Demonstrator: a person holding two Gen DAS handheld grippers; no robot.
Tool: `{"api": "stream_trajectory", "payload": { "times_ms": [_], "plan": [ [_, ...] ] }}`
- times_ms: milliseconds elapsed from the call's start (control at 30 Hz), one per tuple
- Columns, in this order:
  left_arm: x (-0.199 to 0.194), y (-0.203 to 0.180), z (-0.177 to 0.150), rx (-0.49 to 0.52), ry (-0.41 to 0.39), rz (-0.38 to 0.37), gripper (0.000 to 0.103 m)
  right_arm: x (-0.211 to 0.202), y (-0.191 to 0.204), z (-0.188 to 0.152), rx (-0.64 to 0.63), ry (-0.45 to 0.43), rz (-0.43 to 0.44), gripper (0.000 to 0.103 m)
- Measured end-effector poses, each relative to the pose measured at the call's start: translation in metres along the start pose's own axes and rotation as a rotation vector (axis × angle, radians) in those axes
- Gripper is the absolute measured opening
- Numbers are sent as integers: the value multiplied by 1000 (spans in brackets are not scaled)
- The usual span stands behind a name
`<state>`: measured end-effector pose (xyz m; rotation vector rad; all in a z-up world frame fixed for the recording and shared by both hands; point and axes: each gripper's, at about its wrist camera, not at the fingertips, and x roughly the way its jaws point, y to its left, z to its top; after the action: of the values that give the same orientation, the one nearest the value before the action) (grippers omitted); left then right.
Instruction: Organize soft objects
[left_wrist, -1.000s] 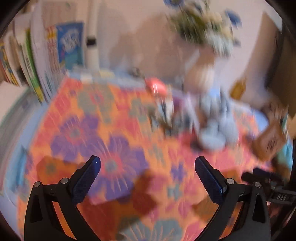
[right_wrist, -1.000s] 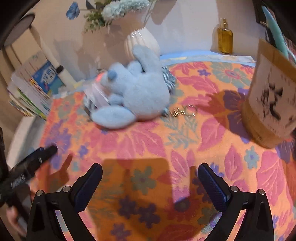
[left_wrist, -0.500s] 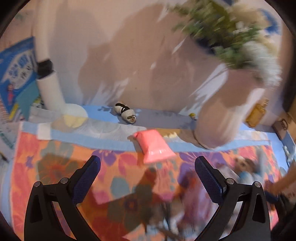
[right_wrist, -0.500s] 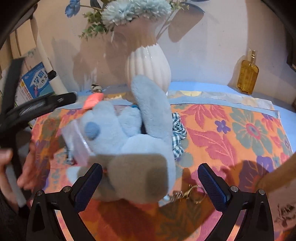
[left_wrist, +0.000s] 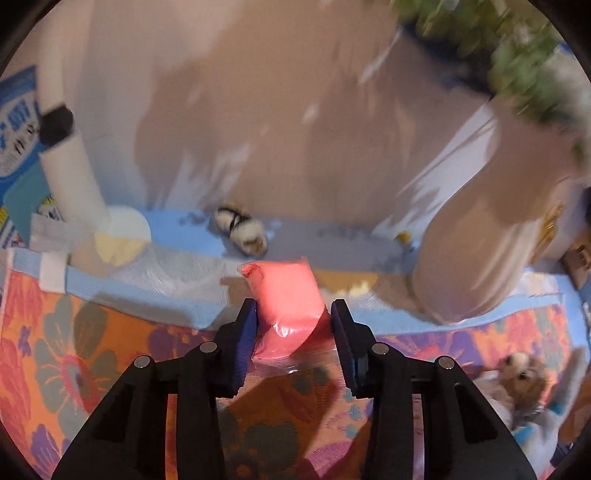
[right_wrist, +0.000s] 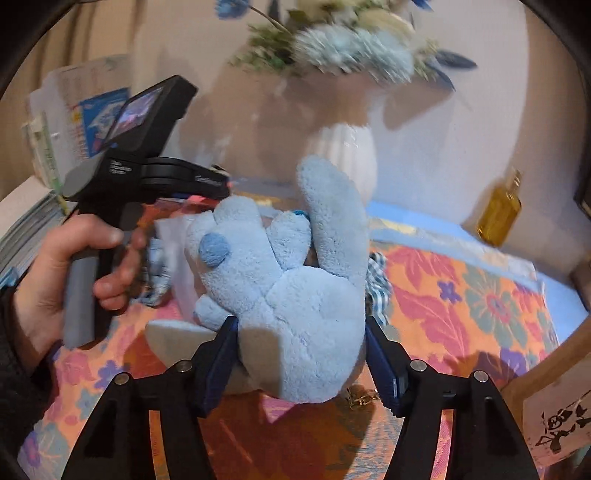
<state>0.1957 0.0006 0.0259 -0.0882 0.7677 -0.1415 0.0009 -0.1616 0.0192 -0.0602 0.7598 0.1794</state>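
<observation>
Pink pouch (left_wrist: 284, 295): far edge of the floral cloth (left_wrist: 74, 350), where the pattern gives way to a pale blue strip under the wall. Clamped in the left gripper (left_wrist: 293, 332), jaws just closed in, left pad pressed into its side, right pad against its clear wrap. Little room beyond: small black-and-white item (left_wrist: 242, 229) just behind, wall close after that, white vase (left_wrist: 498, 258) near on the right, white tube (left_wrist: 74, 173) standing well apart on the left. Open cloth only on the near side. Plump, smooth, coral pink, sealed in crinkled clear film that spreads flat toward the near side.

Blue plush toy (right_wrist: 291, 295): middle of the cloth, squeezed at its body by the right gripper (right_wrist: 299, 347), jaws just narrowed onto it, both pads sunk into the pile. Pale blue fleece, darker round patch, one long limb pointing up. Checked fabric (right_wrist: 376, 280) touching its right side, a hand (right_wrist: 55, 277) close on the left. Free cloth to the right, as far as the amber bottle (right_wrist: 498, 214) and a printed box (right_wrist: 554, 424).
</observation>
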Motion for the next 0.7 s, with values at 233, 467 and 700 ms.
{"api": "stream_trajectory", "payload": {
  "times_ms": [233,467,700],
  "plan": [
    [-79,1,-12,7,-76,-77,37,-47,-23,0,99,-111,55,63],
    [-179,-1,-74,14,-104,-134,38,-109,-37,-35,220,-36,128,64],
    [-199,-8,-166,55,16,-76,39,-111,-19,-89,258,156,97,64]
  ]
}}
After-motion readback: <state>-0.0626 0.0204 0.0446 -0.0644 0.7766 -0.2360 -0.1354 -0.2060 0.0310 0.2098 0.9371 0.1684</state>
